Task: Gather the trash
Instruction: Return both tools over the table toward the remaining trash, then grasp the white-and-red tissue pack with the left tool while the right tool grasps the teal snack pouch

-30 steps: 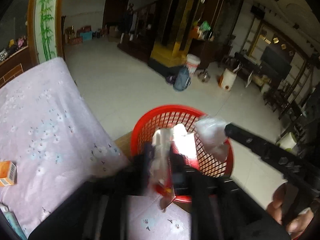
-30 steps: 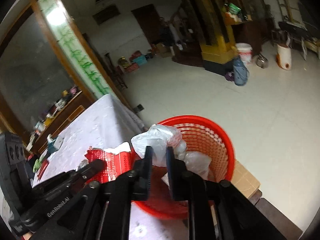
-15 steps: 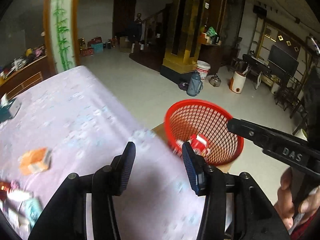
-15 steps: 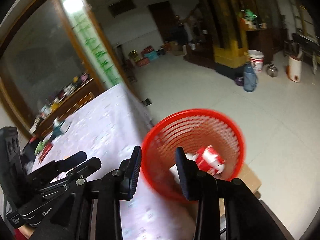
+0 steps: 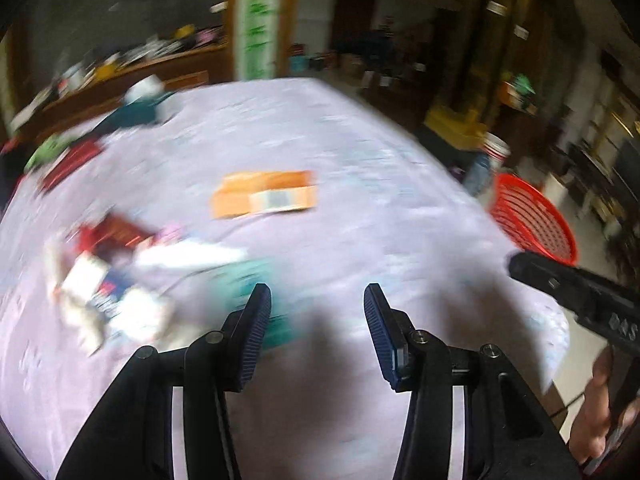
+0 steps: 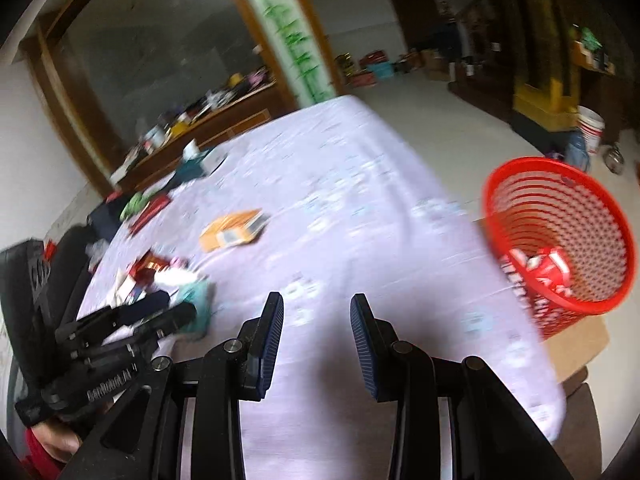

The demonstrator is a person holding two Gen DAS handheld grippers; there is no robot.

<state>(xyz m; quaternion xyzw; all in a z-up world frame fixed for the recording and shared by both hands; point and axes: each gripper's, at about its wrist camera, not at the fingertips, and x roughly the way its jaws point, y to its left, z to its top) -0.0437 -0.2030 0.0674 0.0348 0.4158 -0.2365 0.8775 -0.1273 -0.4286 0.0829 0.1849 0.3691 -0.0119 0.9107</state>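
Both claws released, empty: left claw [image 5: 316, 320], right claw [image 6: 316, 320]. Red wrapper [image 6: 548, 264] already in basket [image 6: 520, 172] right of right claw; orange box [image 5: 266, 194] ahead, litter pile [image 5: 116, 280] left remain on counter [image 5: 360, 140].

Lilac floral tablecloth [image 5: 360, 168], white bucket [image 6: 591, 128], wooden sideboard [image 6: 224, 120] behind.

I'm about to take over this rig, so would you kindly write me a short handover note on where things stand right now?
Left claw: open, holding nothing, above the tablecloth.
Right claw: open, holding nothing.
Red basket: off the table's right edge, on a cardboard box; red-and-white wrapper already inside.
Left on the table: orange box mid-table, a blurred pile of wrappers and paper near the left claw, more items at the far edge.
Next, probably: the pile, then the orange box.
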